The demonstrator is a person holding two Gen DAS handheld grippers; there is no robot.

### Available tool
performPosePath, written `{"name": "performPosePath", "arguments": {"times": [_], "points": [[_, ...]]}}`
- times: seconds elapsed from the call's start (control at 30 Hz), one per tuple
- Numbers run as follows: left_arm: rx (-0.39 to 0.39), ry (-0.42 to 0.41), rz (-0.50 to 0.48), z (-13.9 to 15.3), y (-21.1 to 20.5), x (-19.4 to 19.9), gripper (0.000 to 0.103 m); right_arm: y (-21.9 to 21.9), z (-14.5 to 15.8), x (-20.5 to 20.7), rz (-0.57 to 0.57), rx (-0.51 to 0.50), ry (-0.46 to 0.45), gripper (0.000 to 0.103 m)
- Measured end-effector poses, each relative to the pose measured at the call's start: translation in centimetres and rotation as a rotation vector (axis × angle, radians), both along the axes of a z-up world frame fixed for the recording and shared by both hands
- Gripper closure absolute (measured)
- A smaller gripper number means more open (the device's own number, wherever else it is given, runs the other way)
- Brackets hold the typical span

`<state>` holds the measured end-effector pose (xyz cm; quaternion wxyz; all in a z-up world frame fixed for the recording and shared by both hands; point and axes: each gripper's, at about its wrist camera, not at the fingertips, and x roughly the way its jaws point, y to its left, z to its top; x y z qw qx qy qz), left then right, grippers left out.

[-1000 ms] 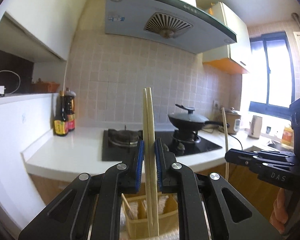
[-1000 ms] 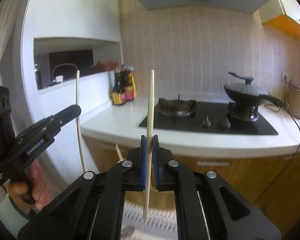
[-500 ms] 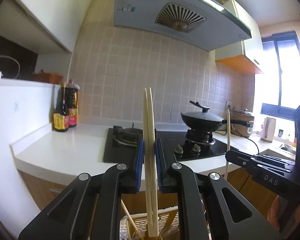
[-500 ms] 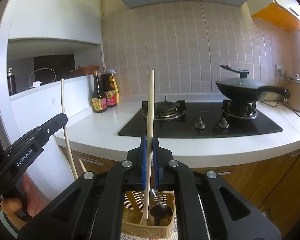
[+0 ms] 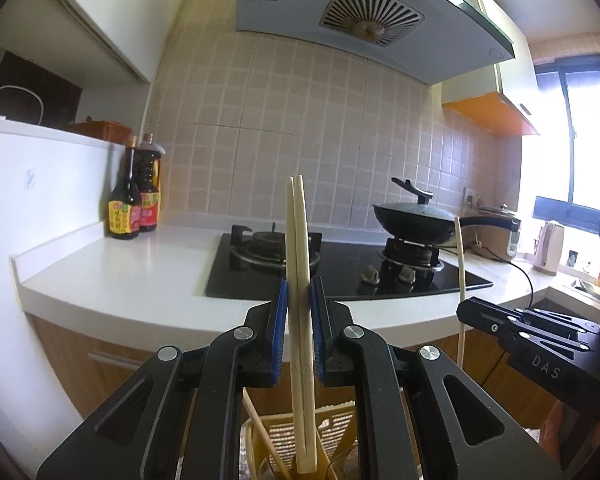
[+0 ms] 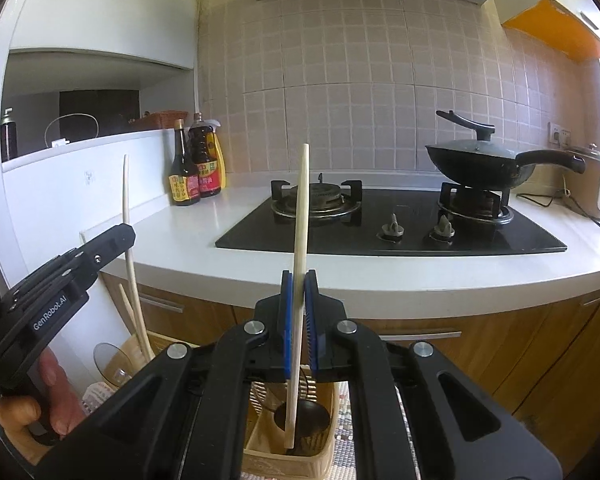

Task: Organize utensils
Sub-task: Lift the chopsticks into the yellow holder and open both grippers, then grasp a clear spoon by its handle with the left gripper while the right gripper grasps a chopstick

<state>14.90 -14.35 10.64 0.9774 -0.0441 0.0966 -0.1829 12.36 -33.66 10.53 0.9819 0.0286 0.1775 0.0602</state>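
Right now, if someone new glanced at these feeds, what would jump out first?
The upright chopsticks: the left gripper clamps a pair of chopsticks, the right gripper a single chopstick, both poised over a wicker utensil basket below. Behind them, a lidded black wok sits on the right burner.

The wall (image 5: 300,128) has small beige tiles. A white counter (image 5: 140,272) carries a black gas hob (image 6: 380,232) with a dark wok (image 6: 476,164) on it, and two sauce bottles (image 5: 134,204) stand in the corner. A range hood (image 5: 372,20) hangs above. Bright daylight comes through the window (image 5: 572,136) at right. The cabinets (image 6: 480,344) below are wooden.
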Motion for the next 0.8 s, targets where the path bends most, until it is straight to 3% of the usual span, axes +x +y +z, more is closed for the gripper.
{"name": "performPosePath", "arguments": {"times": [0.57, 0.6, 0.7, 0.8], "points": [[0.013, 0.022, -0.026, -0.4, 1.0, -1.6, 0.089, 0.2, -0.9, -2.9, 0.002, -0.023, 0.012, 0.098], [0.021, 0.034, -0.043, -0.3, 1.1, -1.8, 0.082, 0.1, -0.9, -3.2, 0.006, -0.019, 0.022, 0.096], [0.034, 0.033, -0.05, -0.2, 1.7, -3.0, 0.073, 0.0, -0.9, -4.3, 0.024, -0.025, 0.044, 0.072], [0.037, 0.036, -0.073, 0.4, 2.6, -4.6, 0.07, -0.3, -0.7, -5.7, 0.031, -0.024, 0.054, 0.068]]}}
